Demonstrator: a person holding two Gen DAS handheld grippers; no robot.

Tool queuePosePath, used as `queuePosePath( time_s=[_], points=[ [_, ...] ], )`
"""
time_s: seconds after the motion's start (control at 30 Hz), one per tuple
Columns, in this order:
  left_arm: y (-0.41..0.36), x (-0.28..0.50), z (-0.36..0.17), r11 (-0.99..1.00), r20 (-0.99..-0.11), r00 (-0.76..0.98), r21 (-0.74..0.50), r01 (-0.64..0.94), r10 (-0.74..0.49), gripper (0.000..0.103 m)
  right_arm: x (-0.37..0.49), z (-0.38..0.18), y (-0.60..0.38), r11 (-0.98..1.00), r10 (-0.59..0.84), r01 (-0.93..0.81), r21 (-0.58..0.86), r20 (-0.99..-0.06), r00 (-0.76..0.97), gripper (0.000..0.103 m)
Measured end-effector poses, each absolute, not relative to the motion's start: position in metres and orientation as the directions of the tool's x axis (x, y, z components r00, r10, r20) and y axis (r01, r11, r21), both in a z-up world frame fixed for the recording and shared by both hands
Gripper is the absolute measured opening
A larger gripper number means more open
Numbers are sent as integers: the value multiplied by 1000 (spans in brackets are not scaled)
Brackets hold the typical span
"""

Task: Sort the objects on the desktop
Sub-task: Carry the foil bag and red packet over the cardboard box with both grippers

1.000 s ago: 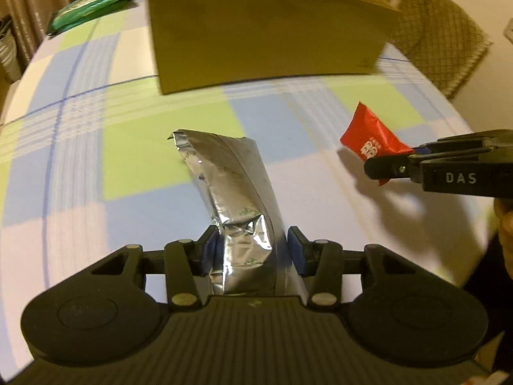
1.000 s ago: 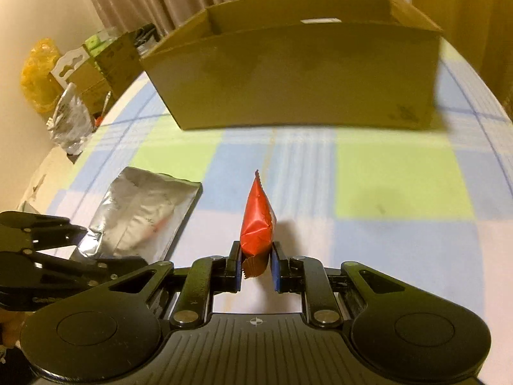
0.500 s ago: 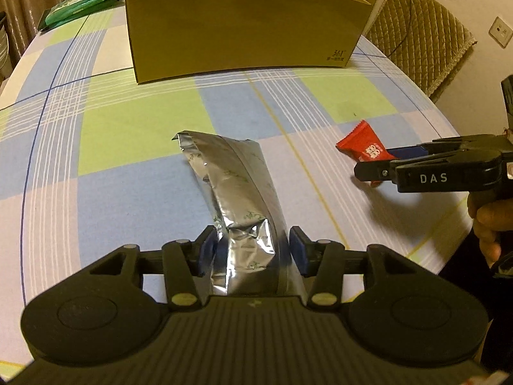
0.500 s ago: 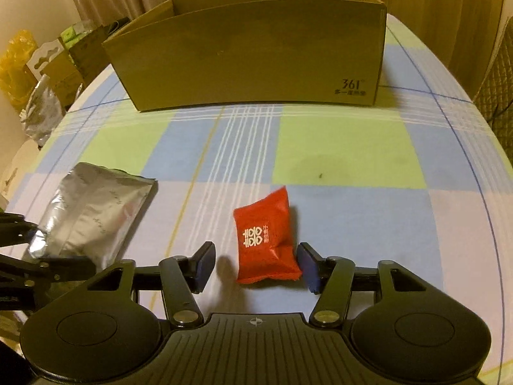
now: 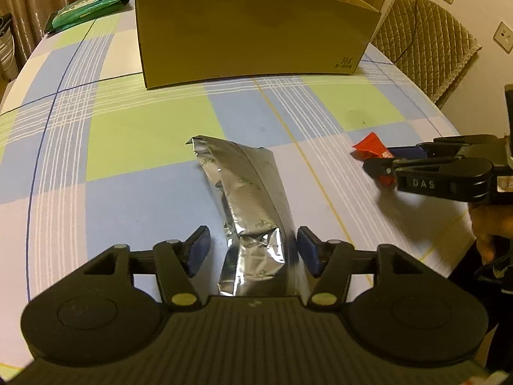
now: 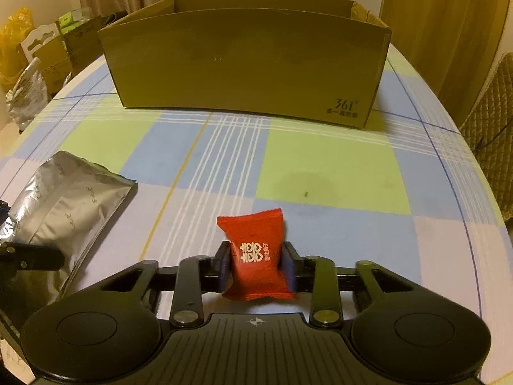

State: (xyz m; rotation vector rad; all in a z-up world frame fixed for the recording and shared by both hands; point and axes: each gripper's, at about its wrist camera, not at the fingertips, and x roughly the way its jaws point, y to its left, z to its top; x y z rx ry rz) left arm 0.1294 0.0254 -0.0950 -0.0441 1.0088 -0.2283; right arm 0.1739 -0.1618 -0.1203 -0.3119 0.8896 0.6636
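Left wrist view: the left gripper (image 5: pixel 253 250) is seen low in the frame, its jaws opening, blue pads (image 5: pixel 198 250) standing clear of the pouch (image 5: pixel 247 205) on either side. The silver pouch is laid on the cloth (image 5: pixel 134 128) between the fingers, running up toward 12 o'clock with its far end bent toward 11. No pad is pressed on it. At 12 o'clock, well beyond the pouch, the box (image 5: pixel 253 32) is stood on the cloth, top open. A green pack (image 5: pixel 86 8) is spotted at 10 o'clock by the table edge. At 3 o'clock the right gripper (image 5: pixel 375 163) is seen side-on, a red sachet (image 5: pixel 368 146) caught at its tips, with a hand (image 5: pixel 490 224) partly visible below it. A quilted chair (image 5: pixel 426 48) is placed at 2 o'clock.

Right wrist view: the right gripper (image 6: pixel 256 266) is closing, and the sachet (image 6: pixel 256 256) is squeezed between both pads, printed face up, its far edge pointed at 12 o'clock. The cloth (image 6: pixel 327 166) is spread beneath. The box (image 6: pixel 243 64) is set at 12 o'clock, well apart from the sachet. The pouch (image 6: pixel 64 199) is laid flat at 9 o'clock, with a tip of the left gripper (image 6: pixel 29 256) shown just beside its near end. Bags and cartons (image 6: pixel 38 57) are piled off the table at 10 o'clock.
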Motion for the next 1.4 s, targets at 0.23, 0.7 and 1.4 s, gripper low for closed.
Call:
queuePosePath(
  time_s=[0.23,0.7,1.4],
  points=[
    [18,136,-99,976,-848,493,-111,188,-192,60,170,-120,-157,747,407,-665,6,-795,450,25],
    [-6,155,-101,977,-904,414,-15,214,-105,42,160,-121,-151,718,407,-696,-25,-795,449,23],
    [-4,145,-87,976,-873,466,-47,211,-143,32,159,-111,-155,723,441,-690,7,-774,454,22]
  ],
)
